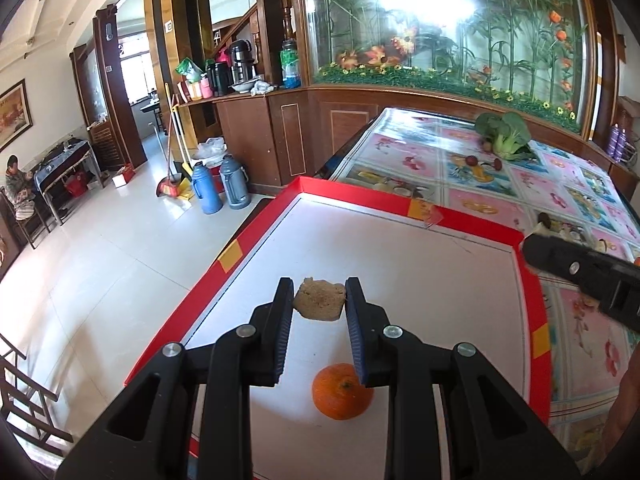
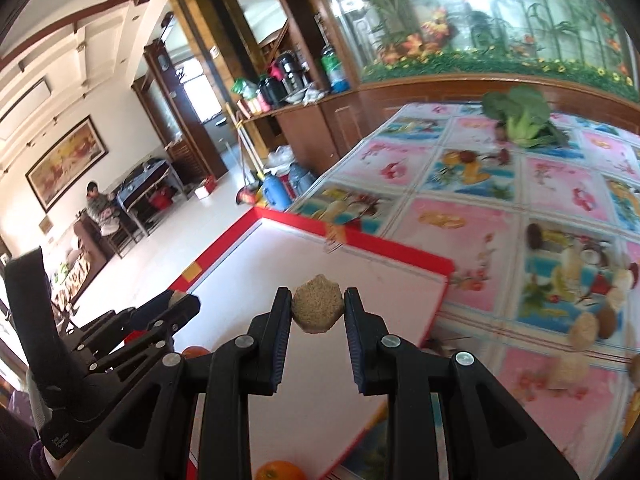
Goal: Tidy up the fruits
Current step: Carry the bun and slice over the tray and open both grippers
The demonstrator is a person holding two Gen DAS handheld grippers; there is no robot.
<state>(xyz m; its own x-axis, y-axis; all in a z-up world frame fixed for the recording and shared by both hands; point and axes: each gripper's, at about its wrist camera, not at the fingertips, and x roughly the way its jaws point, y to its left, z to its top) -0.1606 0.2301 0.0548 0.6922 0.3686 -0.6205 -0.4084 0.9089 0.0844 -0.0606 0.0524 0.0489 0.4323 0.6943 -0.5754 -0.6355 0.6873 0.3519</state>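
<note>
Left gripper (image 1: 320, 300): fingers clenched on a brown rough chunk (image 1: 320, 299), tan, grainy, angular, pinched between the blue pads and held above the white board (image 1: 420, 264), not resting on it. Right gripper (image 2: 318, 310): fingers also clenched on a second brown chunk (image 2: 318, 309), same look, held over the board's near right part. So each gripper is carrying one piece.

On the board under the left gripper sits one orange (image 1: 342, 392), partly behind the right finger tip. The right view shows orange at the bottom edge and another orange-red patch beside the left gripper; can't tell if that is a second fruit.

Step, judged: carry-and-place, both pieces being brought to the red-bordered white board. Next move calls for lowering each chunk to a bare spot clear of the orange, then letting the fingers go without knocking it.

Counts: brown chunks held, two. Orange, one sure. On the patterned desk (image 2: 540, 184) to the right, several small brown and tan pieces (image 2: 584, 330), blurred, about four or five, not countable exactly. One leafy green vegetable (image 1: 504, 132) at the far end, with a few small dark red fruits (image 1: 472, 160) near it.
</note>
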